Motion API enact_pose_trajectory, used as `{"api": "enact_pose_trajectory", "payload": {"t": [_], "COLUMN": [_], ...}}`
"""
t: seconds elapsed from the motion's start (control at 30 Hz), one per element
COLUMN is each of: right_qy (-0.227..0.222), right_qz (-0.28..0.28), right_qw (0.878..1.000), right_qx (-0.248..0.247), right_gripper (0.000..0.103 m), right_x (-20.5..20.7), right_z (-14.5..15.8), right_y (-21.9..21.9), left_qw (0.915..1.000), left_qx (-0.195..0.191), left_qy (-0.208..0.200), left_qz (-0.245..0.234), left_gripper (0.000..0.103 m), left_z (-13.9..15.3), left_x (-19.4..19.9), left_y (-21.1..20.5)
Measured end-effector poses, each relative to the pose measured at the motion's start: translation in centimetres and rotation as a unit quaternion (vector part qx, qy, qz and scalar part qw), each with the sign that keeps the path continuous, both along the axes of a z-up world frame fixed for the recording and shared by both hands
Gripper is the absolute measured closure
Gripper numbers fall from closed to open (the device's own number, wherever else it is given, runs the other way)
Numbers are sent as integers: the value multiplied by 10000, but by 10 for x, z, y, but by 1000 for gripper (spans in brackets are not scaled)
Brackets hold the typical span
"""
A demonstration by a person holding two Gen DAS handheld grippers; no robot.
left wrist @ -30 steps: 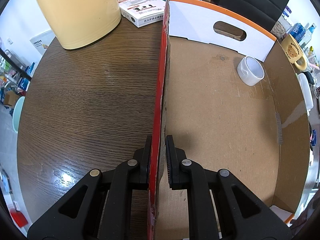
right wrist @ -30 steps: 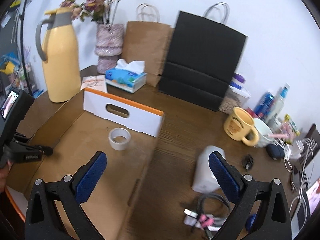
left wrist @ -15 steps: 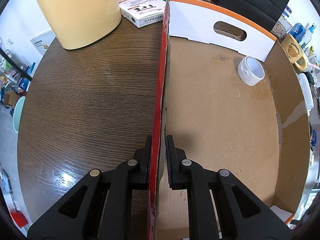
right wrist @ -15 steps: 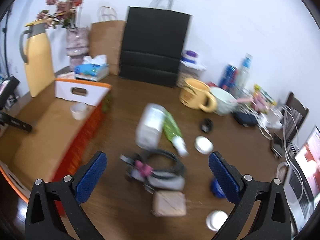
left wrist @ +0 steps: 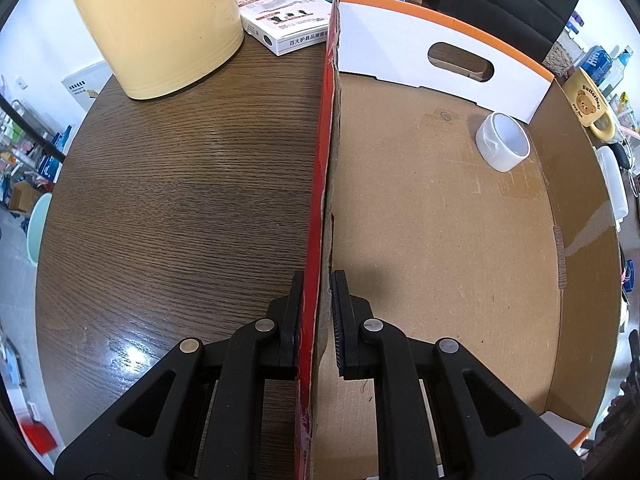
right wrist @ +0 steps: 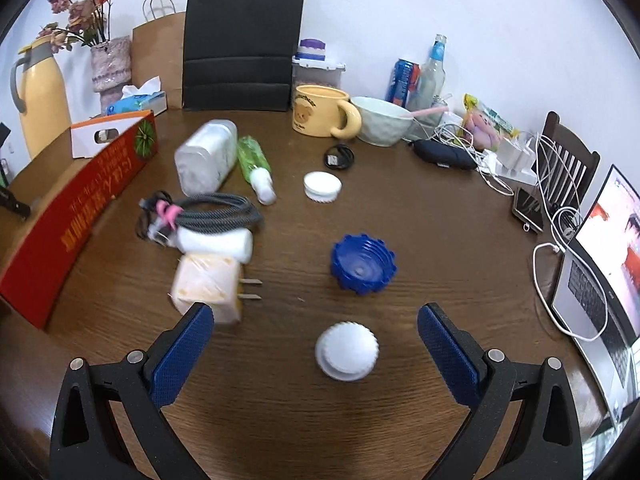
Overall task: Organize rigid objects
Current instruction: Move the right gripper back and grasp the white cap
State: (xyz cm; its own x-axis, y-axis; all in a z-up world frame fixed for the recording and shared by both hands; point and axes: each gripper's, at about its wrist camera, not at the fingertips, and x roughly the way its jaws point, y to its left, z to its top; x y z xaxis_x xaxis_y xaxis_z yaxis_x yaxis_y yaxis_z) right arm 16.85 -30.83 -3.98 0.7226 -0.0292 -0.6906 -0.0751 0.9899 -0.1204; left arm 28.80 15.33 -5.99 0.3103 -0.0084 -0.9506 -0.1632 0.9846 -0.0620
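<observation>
**Steadying the box while the right tool lines up on a cap**

Dark wood-grain surface point(right wrist: 440, 220), round and crowded along its far edge with bags, a yellow mug point(right wrist: 316, 114) and cables, carries everything in play. The left tool point(left wrist: 316, 320) straddles the red side wall of the cardboard box point(left wrist: 440, 240); its outer finger lies against the wall, while a narrow gap shows between the wall and the inner pad, so the grip looks loose or only just closing. Inside the box sits 1 item, a white tape roll point(left wrist: 502, 146), near the far white end panel.

The right tool point(right wrist: 316, 356) hangs spread wide above the loose items outside the box. A white ribbed cap point(right wrist: 346, 350) lies directly between its blue pads point(right wrist: 448, 356), touching neither. Just beyond sit a blue ribbed lid point(right wrist: 362, 264), a second white cap point(right wrist: 322, 186), a cream plug adapter point(right wrist: 208, 284), a bundled cable point(right wrist: 200, 212), a clear jar point(right wrist: 206, 154) on its side and a green bottle point(right wrist: 256, 166).

The likely step is picking up the nearest white cap. To do it well, the tool should descend straight, keep the cap centred, and let the pads meet the ribbed rim low, close to the surface, because the cap is shallow and could flip or skid if pinched high. The adapter's prongs sit near the left pad, so drifting that way risks a nudge. The left tool should hold the box wall firm for the drop-off.
</observation>
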Motion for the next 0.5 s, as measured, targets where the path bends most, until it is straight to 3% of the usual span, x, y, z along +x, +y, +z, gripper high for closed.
{"api": "enact_pose_trajectory", "payload": {"t": [0.5], "right_qy": [861], "right_qz": [-335], "right_qw": [9940], "right_qx": [579], "right_gripper": [0], "right_x": [19], "right_z": [-44], "right_y": [-32], "left_qw": [10000], "left_qx": [-17], "left_qy": [-1], "left_qz": [-1], "left_gripper": [94], "left_z": [0], "left_x": [0], "left_y": [2]}}
